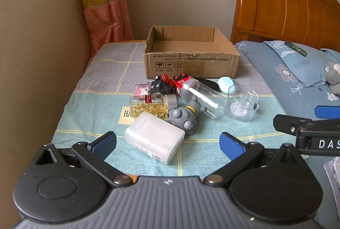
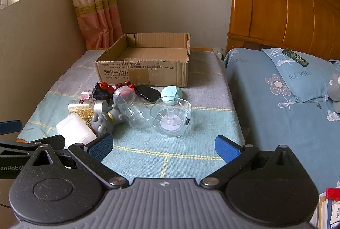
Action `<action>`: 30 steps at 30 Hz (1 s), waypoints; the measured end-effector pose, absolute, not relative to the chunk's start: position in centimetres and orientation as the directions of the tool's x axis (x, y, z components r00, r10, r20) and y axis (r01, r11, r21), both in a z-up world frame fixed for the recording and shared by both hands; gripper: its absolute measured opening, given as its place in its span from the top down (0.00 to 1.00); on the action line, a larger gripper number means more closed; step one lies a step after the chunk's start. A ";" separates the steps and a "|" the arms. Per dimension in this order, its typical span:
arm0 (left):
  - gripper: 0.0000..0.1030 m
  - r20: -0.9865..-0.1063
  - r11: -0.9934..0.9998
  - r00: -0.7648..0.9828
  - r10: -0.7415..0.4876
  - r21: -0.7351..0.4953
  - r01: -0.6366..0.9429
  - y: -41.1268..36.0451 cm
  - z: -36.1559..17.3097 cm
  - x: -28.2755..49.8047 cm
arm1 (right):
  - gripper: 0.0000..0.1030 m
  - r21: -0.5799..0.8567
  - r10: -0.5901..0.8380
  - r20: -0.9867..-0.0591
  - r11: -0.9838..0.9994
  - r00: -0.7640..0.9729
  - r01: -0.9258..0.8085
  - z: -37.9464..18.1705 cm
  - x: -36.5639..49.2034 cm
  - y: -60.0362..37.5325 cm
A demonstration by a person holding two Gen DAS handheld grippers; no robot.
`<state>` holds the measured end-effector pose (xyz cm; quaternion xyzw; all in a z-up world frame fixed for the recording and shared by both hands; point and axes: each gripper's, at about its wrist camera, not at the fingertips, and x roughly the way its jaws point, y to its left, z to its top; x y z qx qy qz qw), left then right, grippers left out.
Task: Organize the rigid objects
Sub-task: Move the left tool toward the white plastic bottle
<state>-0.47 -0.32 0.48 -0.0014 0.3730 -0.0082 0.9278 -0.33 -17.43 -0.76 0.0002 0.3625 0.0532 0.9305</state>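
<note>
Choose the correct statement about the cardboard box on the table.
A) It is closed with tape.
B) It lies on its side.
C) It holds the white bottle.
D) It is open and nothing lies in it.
D: the cardboard box stands upright with its top open, showing only its bare floor; the white bottle lies on the cloth before it.

The white bottle lies between the left jaws. Behind it are the toy and the jar of beads. The cardboard box sits farthest back.
</note>
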 end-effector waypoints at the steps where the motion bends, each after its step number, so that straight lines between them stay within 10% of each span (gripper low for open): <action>1: 0.01 -0.692 1.000 0.722 -0.017 -0.009 0.015 -0.3 0.5 -0.5 | 0.00 0.039 0.098 -0.674 0.994 0.732 -0.098 -0.8 -0.3 -17.4; 30: 0.01 -0.680 0.998 0.730 -0.065 -0.029 0.062 -0.3 0.4 0.1 | 0.00 0.017 0.100 -0.663 0.993 0.742 -0.118 -0.9 0.5 -17.3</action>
